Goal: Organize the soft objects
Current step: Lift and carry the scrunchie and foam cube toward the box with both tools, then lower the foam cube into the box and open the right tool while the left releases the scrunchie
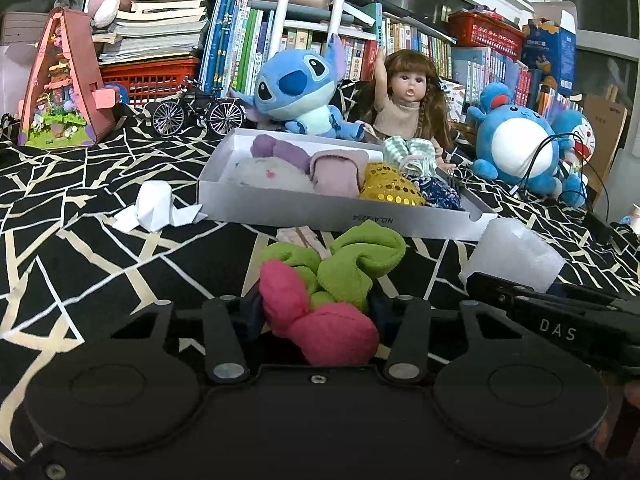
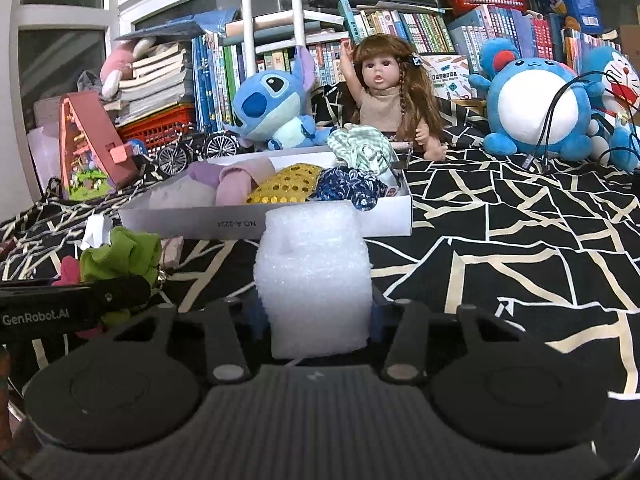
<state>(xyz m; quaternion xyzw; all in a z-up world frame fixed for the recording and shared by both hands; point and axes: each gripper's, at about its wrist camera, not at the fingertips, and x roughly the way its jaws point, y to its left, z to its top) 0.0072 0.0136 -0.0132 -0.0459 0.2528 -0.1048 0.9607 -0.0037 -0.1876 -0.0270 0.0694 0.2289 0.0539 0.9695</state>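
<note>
L tool (image 1: 316, 312) grips pink/green scrunchie (image 1: 324, 280) | R tool (image 2: 316, 312) grips foam block (image 2: 314, 276)

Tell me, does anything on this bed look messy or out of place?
A crumpled white paper lies loose on the patterned cover left of the white box. In the box, the navy floral scrunchie spills over the front rim instead of sitting inside.

1. "NO.A-2224," printed upside down, ran along the near wall of the white box (image 2: 192, 222).
2. "DAS" stood in pale letters on the black right gripper (image 1: 558, 334), seen at the right edge of the left wrist view.
3. "GenRobot.AI" marked the left gripper (image 2: 30, 319), at the left of the right wrist view.
4. Book spines (image 2: 404, 32) at the far side were too small to read.
</note>
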